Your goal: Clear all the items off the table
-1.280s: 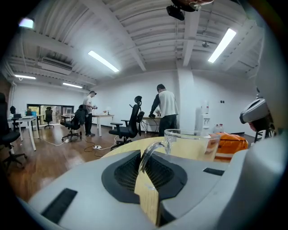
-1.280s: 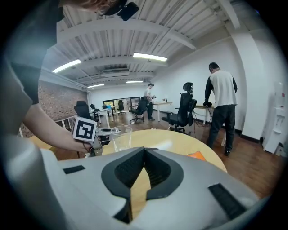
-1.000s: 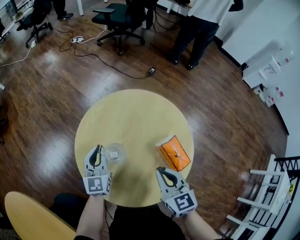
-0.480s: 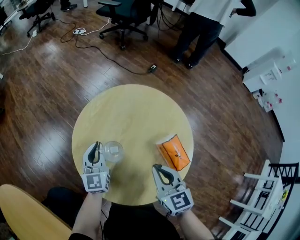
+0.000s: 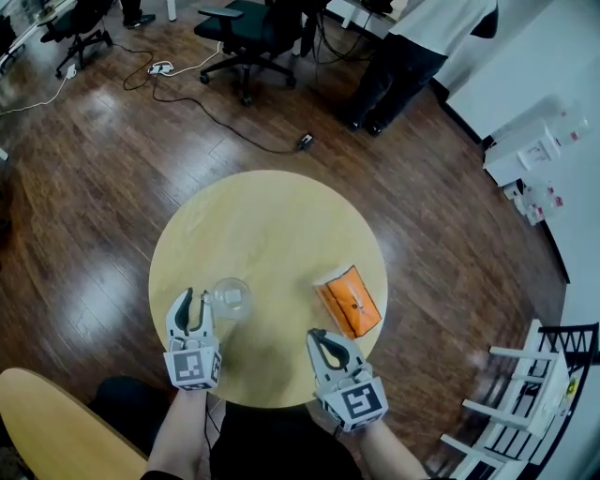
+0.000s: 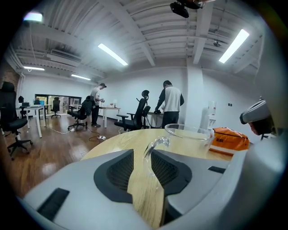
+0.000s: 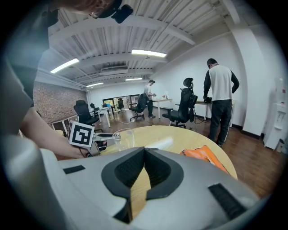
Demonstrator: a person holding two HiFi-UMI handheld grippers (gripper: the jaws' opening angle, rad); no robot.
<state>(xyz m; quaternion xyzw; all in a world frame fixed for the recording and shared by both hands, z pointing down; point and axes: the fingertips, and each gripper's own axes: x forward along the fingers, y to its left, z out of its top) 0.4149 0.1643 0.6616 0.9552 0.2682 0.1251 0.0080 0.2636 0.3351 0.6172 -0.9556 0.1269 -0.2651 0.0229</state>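
A clear glass cup [image 5: 231,298] with a handle stands on the round wooden table [image 5: 267,225] at its near left. My left gripper [image 5: 191,302] sits just left of it. In the left gripper view the cup's handle [image 6: 151,147] lies between the jaws of that gripper [image 6: 141,155], which have just been opening, and the pads do not press on it. An orange packet [image 5: 349,302] lies flat at the near right. My right gripper [image 5: 319,337] rests short of the packet, shut with nothing in it [image 7: 145,155]. The right gripper view also shows the cup [image 7: 123,137] and the packet [image 7: 204,155].
A person [image 5: 412,47] stands beyond the table next to a black office chair [image 5: 246,28]. Cables [image 5: 216,117] run over the wooden floor. A white rack [image 5: 516,412] stands at the near right, a second wooden surface [image 5: 47,431] at the near left.
The left gripper's jaws, narrow on the cup's handle half a second ago, now stand apart. The cup has stayed on the table. The right gripper has not moved.
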